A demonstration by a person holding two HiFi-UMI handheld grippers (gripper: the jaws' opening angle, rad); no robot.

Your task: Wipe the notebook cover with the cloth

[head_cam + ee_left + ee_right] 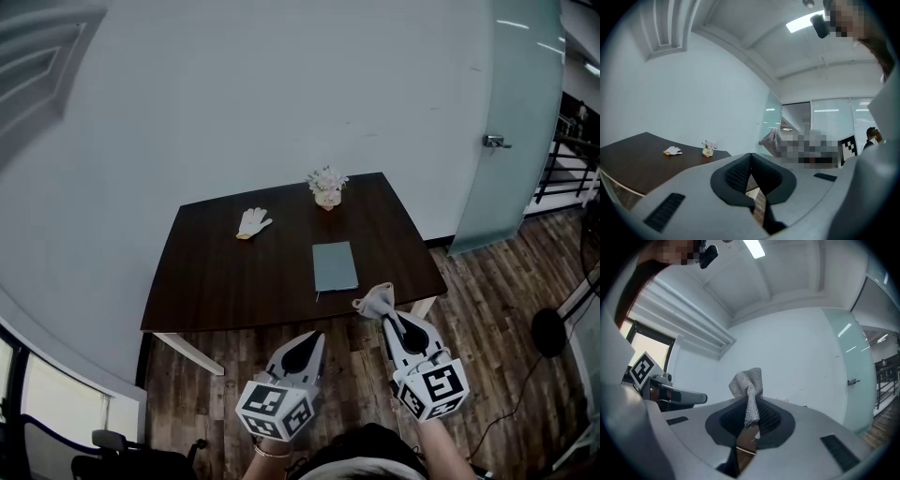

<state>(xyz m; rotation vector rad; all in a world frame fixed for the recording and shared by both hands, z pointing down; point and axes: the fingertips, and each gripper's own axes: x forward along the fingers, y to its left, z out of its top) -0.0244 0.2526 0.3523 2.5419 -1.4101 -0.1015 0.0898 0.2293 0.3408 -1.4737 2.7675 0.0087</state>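
While both pairs hang low over the dark plank floor (pixel 487 300), close in front of the person, the left tongs (pixel 315 337) are closed tip to tip. In the left gripper view the black pads meet with nothing between them, and only a sliver of floor shows through lower down. The right tongs (pixel 385 319) are clamped on a small grey knitted cloth (pixel 375 301). It is pinched near its lower part and the rest sticks up bunched past the tips. Each pair carries its marker cube at the near end, just above the person's head at the bottom edge.

In the head view the cloth shows right at the near edge of a dark brown rectangular wooden table (pixel 225 277) on pale legs, towards its right front corner. Whether it touches the tabletop cannot be told.

Just beyond the cloth, and apart from it, a grey-blue rectangular notebook (pixel 335 265) lies flat and closed. It sits on the right half of the table, nearer the front than the back, with its long sides running front to back.

Further back on the left, a white work glove (pixel 252 222) lies flat, well apart from the notebook. A small pot of pale flowers (pixel 327 187) stands upright at the back edge, right of centre.

Behind the table is a plain pale wall (pixel 281 84). To its right stands a frosted glass door (pixel 516 103) with a metal handle (pixel 495 142).
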